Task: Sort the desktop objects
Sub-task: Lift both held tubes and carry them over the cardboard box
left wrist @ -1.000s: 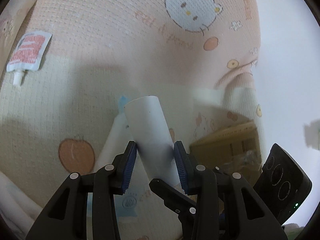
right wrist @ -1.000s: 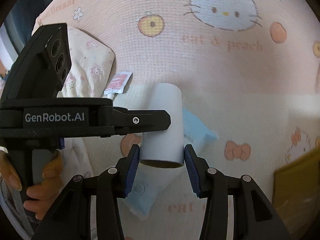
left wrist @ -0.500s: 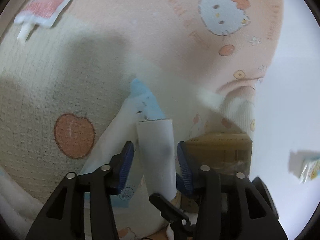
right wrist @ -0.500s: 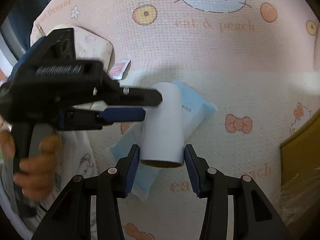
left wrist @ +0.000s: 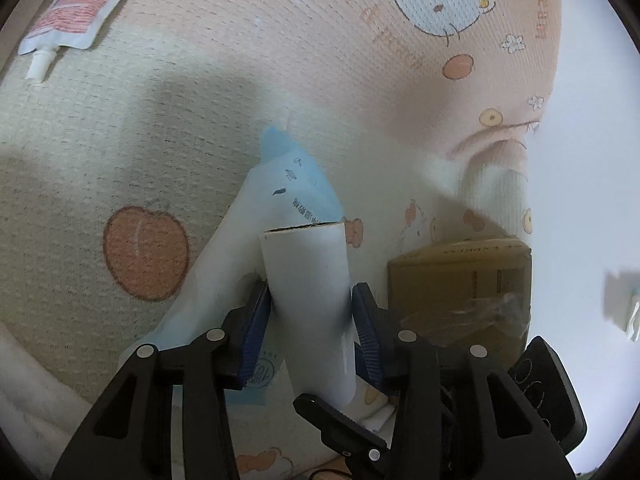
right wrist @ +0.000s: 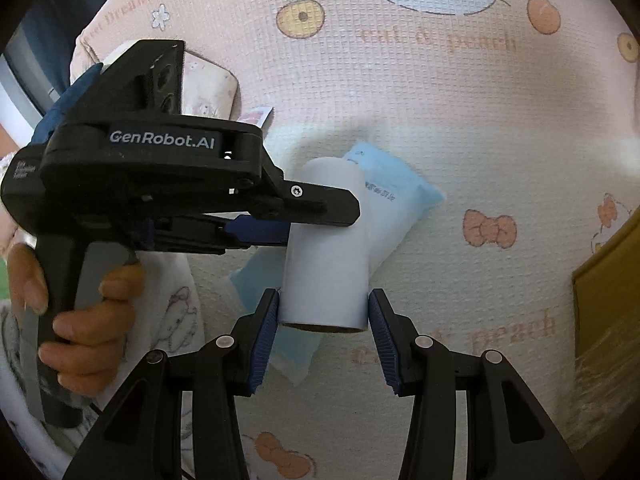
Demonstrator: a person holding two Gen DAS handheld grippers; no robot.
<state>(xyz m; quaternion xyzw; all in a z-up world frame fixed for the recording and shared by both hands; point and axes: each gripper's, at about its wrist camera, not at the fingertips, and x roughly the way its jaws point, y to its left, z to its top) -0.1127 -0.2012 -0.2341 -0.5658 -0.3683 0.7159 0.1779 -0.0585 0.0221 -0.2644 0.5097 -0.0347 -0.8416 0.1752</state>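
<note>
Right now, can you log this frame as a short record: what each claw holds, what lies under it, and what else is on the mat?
held item: white cardboard tube
right claw: shut on the tube's near open end
left claw: around the same tube, jaws just been closing, pads seemingly touching both sides
underneath: blue-and-white plastic tissue pack, lying flat
surface: pink cartoon-print mat
others: red-and-white spout pouch; brown cardboard box
</note>
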